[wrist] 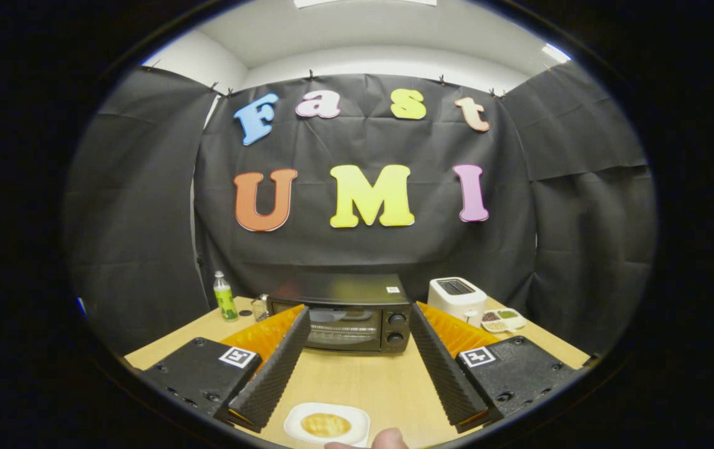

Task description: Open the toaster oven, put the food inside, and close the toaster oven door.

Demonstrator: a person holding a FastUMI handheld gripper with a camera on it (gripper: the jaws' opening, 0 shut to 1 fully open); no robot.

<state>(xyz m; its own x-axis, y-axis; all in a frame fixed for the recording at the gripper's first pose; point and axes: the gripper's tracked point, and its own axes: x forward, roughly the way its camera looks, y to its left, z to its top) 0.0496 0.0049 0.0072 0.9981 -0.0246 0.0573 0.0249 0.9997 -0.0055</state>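
Bright overhead ceiling light, sharp focus, strong fisheye edge-bending.

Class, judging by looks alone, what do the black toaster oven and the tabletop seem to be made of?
Black toaster oven: probably painted metal with a glossy glass door, which shows reflections. Light wooden tabletop: wood or wood-look laminate, matte, faintly grained. The tool is open.

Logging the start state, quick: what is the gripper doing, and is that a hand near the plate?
Gripper: open, holding nothing, toaster oven beyond its fingers.
Fingertip: beside the plate of food, holding nothing visible.
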